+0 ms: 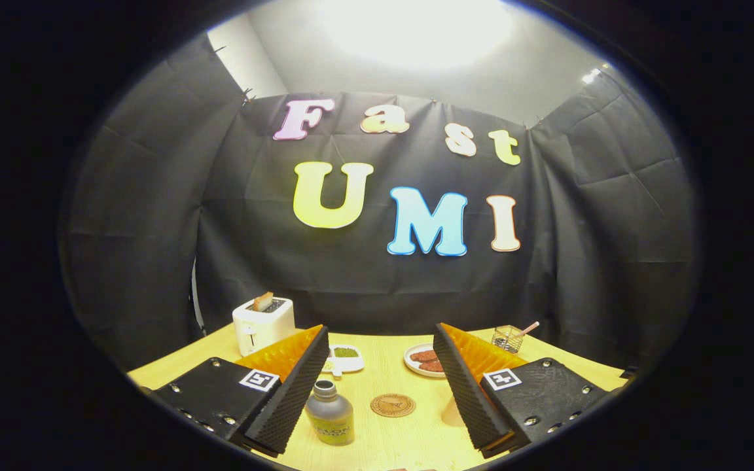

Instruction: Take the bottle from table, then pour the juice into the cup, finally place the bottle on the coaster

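Observation:
A small grey bottle (329, 413) with a yellow-green label and a silver cap stands upright on the wooden table (383, 445). It is in the gap between my fingers, close beside the left finger (292, 386). A round cork coaster (393, 405) lies flat on the table to the right of the bottle, also in the gap. A pale cup-like shape (450, 411) peeks out beside the right finger (465, 386), mostly hidden by it. My gripper (381, 328) is open wide, with nothing held and neither finger touching the bottle.
A white toaster (263, 324) holding a slice stands at the far left of the table. Beyond the fingers lie a small white dish of green stuff (345, 356) and a plate of red food (423, 360). A clear glass with a stick (508, 338) is at the far right.

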### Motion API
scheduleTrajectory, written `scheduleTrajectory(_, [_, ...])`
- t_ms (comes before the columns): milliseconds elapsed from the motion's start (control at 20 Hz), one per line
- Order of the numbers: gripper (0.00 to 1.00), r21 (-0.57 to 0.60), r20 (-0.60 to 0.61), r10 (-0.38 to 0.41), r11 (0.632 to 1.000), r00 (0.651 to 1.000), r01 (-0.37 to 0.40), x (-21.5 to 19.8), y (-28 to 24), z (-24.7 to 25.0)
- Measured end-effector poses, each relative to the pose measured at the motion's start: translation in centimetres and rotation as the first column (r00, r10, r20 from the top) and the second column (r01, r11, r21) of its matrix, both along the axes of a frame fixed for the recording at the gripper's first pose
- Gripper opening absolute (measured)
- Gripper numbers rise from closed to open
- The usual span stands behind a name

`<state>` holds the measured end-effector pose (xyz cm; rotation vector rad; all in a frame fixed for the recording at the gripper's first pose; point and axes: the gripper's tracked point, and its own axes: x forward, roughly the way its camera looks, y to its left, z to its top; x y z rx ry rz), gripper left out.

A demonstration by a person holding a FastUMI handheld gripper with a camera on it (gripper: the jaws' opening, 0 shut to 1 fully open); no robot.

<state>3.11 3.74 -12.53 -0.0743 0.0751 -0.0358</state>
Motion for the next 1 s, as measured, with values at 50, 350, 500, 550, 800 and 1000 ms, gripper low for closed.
scheduleTrajectory(50, [0.98, 0.001, -0.002, 0.007, 1.000, 1.000, -0.007, 0.3, 0.4, -0.9])
scheduleTrajectory(350, [0.98, 0.050, 0.038, 0.065, 0.996, 0.997, -0.067, 2.1, 3.5, -4.7])
scheduleTrajectory(500, [0.98, 0.045, 0.025, 0.092, 0.995, 0.995, -0.093, 3.1, 4.6, -7.2])
scheduleTrajectory(550, [0.98, 0.041, 0.020, 0.090, 0.995, 0.996, -0.091, 3.4, 4.7, -8.0])
scheduleTrajectory(800, [0.98, 0.061, 0.018, 0.096, 0.993, 0.995, -0.097, 4.5, 5.5, -11.4])
scheduleTrajectory(1000, [0.98, 0.051, -0.015, 0.104, 0.993, 0.994, -0.103, 4.9, 5.5, -14.1])
